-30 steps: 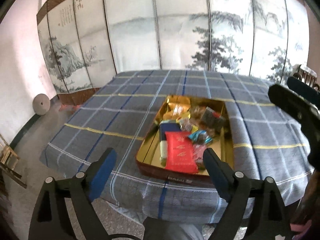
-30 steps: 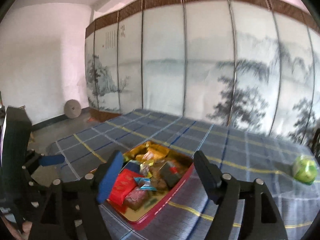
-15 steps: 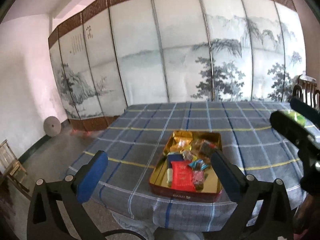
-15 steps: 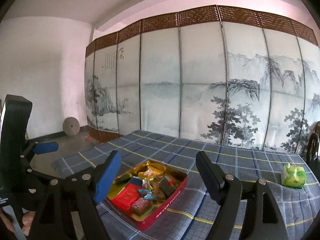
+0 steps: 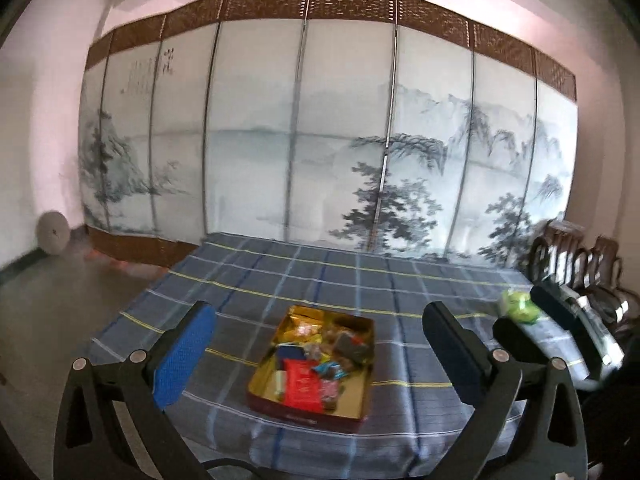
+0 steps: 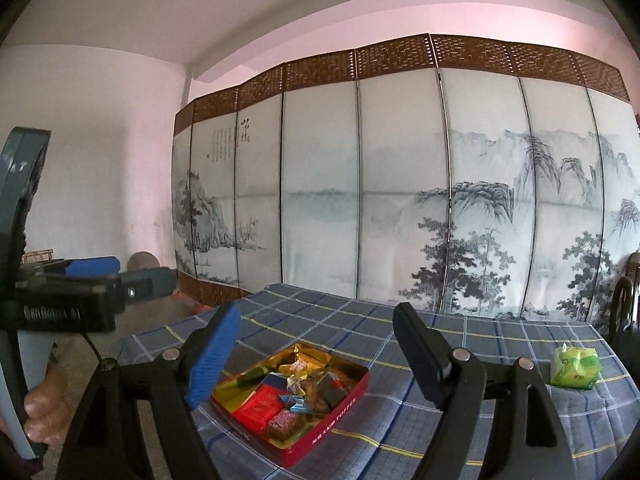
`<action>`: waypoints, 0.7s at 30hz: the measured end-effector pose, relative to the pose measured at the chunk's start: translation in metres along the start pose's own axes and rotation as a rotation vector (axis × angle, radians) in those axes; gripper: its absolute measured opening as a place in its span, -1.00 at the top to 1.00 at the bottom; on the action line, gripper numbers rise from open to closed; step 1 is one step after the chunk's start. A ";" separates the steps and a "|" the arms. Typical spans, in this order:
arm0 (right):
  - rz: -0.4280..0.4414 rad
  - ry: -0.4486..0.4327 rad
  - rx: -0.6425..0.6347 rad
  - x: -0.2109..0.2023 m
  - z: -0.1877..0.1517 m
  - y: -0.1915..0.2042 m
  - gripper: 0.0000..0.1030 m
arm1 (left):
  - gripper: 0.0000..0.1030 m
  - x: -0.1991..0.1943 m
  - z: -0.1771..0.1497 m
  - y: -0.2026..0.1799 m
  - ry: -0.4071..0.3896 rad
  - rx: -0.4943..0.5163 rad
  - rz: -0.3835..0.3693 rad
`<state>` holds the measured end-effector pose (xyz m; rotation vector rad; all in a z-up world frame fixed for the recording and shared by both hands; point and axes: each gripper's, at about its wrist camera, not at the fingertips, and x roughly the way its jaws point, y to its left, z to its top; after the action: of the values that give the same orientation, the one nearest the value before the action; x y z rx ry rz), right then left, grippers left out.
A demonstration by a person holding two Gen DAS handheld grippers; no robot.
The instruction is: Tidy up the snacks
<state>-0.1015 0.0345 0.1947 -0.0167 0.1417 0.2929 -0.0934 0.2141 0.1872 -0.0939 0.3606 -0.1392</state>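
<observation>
A red tin with a gold inside (image 5: 362,364) (image 6: 352,394) sits near the front edge of the table, filled with several wrapped snacks, among them a flat red pack (image 5: 302,382) (image 6: 256,402). My left gripper (image 5: 320,352) is open and empty, held well back and above the tin. My right gripper (image 6: 316,346) is open and empty, also back from the tin. The right gripper shows at the right of the left wrist view (image 5: 532,320), and the left one at the left of the right wrist view (image 6: 120,276).
The table wears a blue plaid cloth (image 5: 320,280) (image 6: 480,412). A green bag (image 5: 518,306) (image 6: 576,366) lies at its right side. A painted folding screen (image 5: 320,160) stands behind. Dark wooden chairs (image 5: 580,256) stand at the right. A round stone disc (image 5: 52,232) leans on the left wall.
Both grippers have drawn back and tilted up from the tin, which now looks smaller and lower in both views. Both stay open and empty.
</observation>
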 end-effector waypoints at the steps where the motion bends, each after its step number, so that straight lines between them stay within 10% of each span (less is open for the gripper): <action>1: 0.000 -0.005 0.006 -0.002 0.001 -0.001 -0.57 | -1.00 -0.001 0.002 0.001 -0.004 -0.013 -0.013; 21: 0.014 0.018 0.027 0.000 -0.001 -0.006 -0.58 | -1.00 0.003 -0.002 -0.015 -0.029 0.076 0.111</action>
<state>-0.1002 0.0289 0.1940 0.0089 0.1637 0.3048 -0.0930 0.1986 0.1862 -0.0010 0.3307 -0.0421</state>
